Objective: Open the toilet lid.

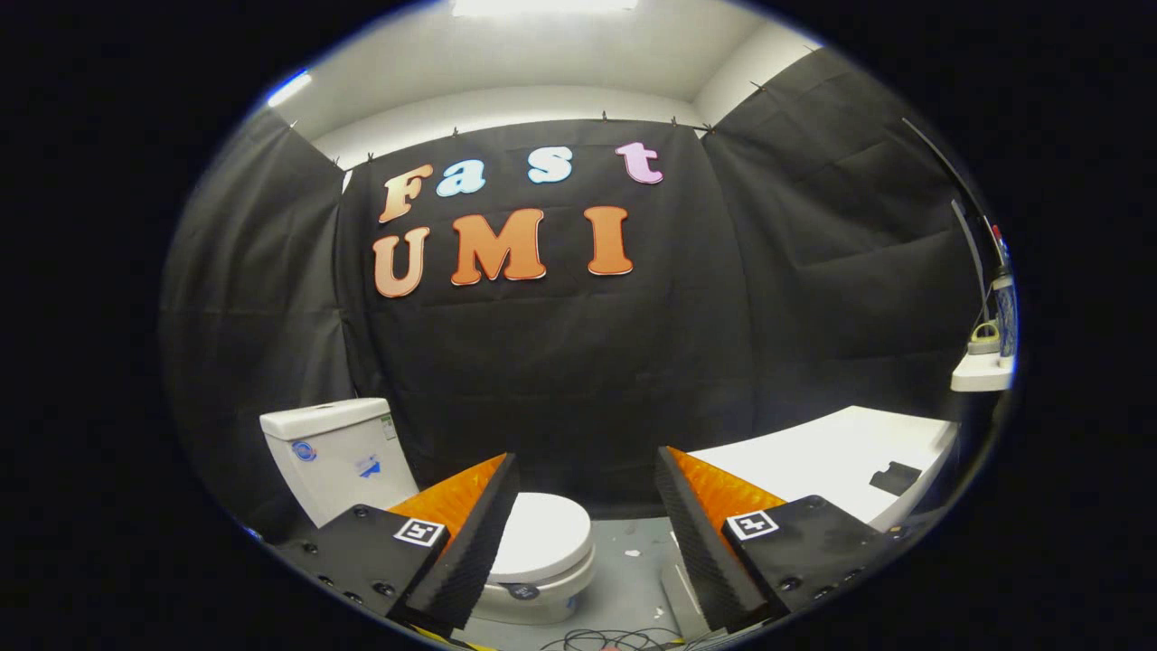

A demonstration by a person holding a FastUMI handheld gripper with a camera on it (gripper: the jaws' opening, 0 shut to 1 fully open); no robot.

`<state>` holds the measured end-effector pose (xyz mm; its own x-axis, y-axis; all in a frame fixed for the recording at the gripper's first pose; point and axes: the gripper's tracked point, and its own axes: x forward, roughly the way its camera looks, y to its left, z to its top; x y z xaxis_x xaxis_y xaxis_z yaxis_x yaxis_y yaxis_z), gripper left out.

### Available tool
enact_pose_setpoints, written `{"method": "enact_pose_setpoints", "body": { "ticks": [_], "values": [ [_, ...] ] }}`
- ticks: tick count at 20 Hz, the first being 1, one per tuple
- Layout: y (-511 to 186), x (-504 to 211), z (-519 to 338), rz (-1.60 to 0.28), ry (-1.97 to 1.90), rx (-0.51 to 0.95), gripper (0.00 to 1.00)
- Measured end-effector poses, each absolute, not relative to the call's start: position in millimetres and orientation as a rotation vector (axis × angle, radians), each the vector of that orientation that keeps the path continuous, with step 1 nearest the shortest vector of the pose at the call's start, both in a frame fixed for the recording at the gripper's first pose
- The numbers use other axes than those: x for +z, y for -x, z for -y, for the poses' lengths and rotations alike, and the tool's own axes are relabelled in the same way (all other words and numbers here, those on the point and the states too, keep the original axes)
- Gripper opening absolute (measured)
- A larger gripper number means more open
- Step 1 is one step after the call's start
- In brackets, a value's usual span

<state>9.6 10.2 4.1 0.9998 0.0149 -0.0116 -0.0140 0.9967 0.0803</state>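
Observation:
A white toilet stands low on the floor against the black cloth wall, its cistern [336, 452] to the left. Its white lid [540, 535] lies flat and closed over the bowl [533, 592]. My gripper [587, 493] hangs well above and short of the toilet, open, with a wide gap and nothing between the fingers. The left finger [470, 529] covers the lid's left part. The right finger [700, 533] stands to the right of the bowl, over the grey floor.
A white table [813, 457] with a small black object [893, 476] on it runs along the right side. A small white shelf [981, 372] with a bottle sits high on the right. Dark cables [615, 640] lie on the grey floor [633, 561] in front of the bowl.

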Motion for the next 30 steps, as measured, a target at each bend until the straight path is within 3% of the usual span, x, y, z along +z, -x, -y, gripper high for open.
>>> {"method": "enact_pose_setpoints", "body": {
  "ticks": [7, 12, 30],
  "values": [
    [-67, -42, -61, -0.116, -0.294, 0.108, 0.98],
    [-87, -132, -99, -0.325, -0.403, 0.208, 0.99],
    [-84, -318, -86, -0.704, -0.728, 0.178, 0.99]
  ]
}}
